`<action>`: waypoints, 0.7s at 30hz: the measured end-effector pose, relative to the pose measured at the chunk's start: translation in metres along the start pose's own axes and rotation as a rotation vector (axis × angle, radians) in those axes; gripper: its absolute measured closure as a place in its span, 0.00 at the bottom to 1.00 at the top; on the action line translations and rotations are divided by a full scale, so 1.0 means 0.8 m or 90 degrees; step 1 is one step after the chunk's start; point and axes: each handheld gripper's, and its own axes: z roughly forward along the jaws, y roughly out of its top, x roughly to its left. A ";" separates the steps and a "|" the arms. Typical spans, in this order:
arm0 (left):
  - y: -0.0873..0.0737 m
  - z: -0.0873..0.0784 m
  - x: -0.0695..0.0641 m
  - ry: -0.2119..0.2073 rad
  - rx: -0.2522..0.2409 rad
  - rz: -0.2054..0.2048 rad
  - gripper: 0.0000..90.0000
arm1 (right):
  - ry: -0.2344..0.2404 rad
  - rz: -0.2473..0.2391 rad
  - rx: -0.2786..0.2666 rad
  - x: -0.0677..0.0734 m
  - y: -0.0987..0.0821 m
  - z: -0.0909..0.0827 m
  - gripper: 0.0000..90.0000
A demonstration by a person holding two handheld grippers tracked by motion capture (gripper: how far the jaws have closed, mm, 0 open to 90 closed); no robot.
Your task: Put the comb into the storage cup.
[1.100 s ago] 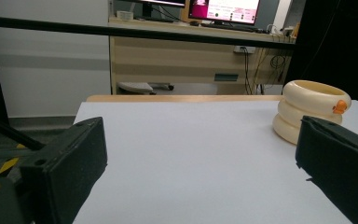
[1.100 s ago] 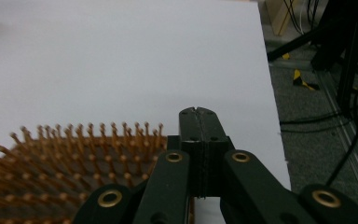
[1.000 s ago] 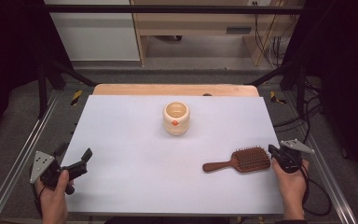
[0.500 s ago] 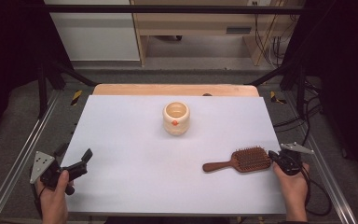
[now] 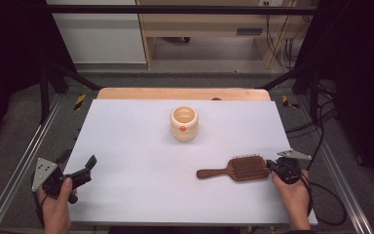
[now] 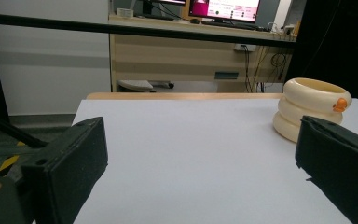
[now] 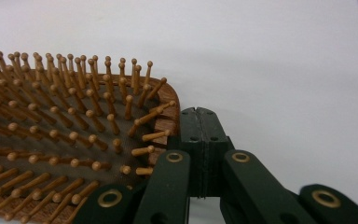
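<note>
A brown wooden paddle hairbrush [image 5: 241,168] lies bristles up at the right of the white table, its handle pointing left. My right gripper [image 5: 272,166] is shut with nothing between its jaws, and its tips rest against the right end of the brush head. In the right gripper view the closed tips [image 7: 200,116] touch the rim of the hairbrush [image 7: 65,135]. A cream ringed cup [image 5: 183,123] with an orange mark stands upright at the table's middle. My left gripper [image 5: 78,161] is open at the front left; the cup [image 6: 312,107] stands ahead of its jaws, to the right.
The white table top [image 5: 126,146] has a wooden strip [image 5: 185,93] along its far edge. Metal frame rails [image 5: 19,165] run down both sides. A cable [image 5: 328,204] trails off the table at the right. A desk with monitors [image 6: 223,9] stands beyond.
My right gripper has moved left against the hairbrush, and the brush has slid a little to the left on the table. The left gripper and the cup have stayed in place.
</note>
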 end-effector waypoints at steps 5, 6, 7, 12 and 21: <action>0.000 0.001 0.001 0.001 0.001 -0.001 0.03 | 0.014 -0.030 0.010 0.021 0.006 0.006 1.00; 0.000 0.001 0.001 0.001 0.001 -0.001 0.03 | 0.017 -0.032 0.012 0.024 0.007 0.006 1.00; 0.000 0.001 0.001 0.001 0.002 0.000 0.03 | 0.017 -0.035 0.013 0.026 0.008 0.007 1.00; -0.001 0.002 0.000 0.001 0.005 0.001 0.03 | 0.027 -0.033 0.014 0.032 0.008 0.008 1.00; -0.001 0.002 -0.001 0.002 0.008 0.002 0.03 | 0.054 -0.041 0.016 0.049 0.013 0.015 1.00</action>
